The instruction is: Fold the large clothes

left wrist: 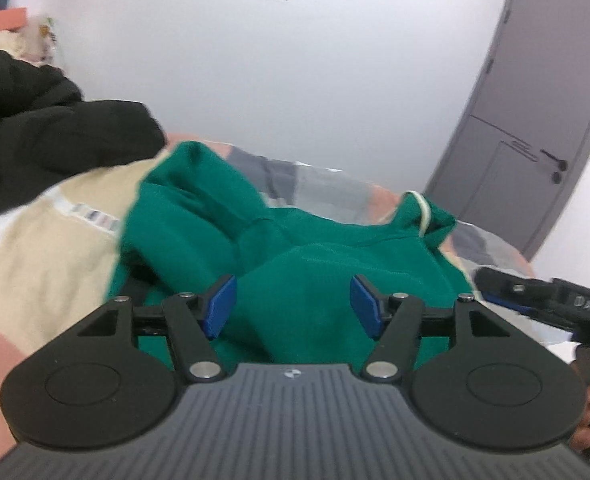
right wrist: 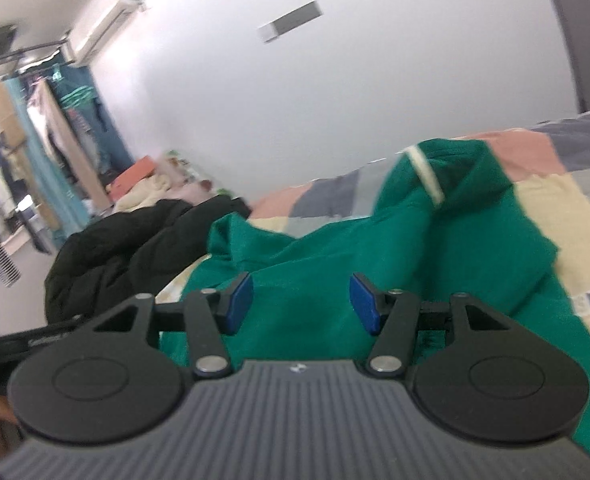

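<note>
A green hooded sweatshirt lies rumpled on a patchwork bedspread, its hood with a pale drawstring at the far right. My left gripper hovers just above the green cloth, open, its blue pads apart with nothing pinched between them. In the right wrist view the same sweatshirt spreads ahead, drawstring at upper right. My right gripper is open over the fabric, pads apart. The right gripper's black body shows at the left view's right edge.
A black padded jacket lies heaped on the bed to the left. A grey door stands at the far right by a white wall. Hanging clothes and a pile of bedding fill the room's far left.
</note>
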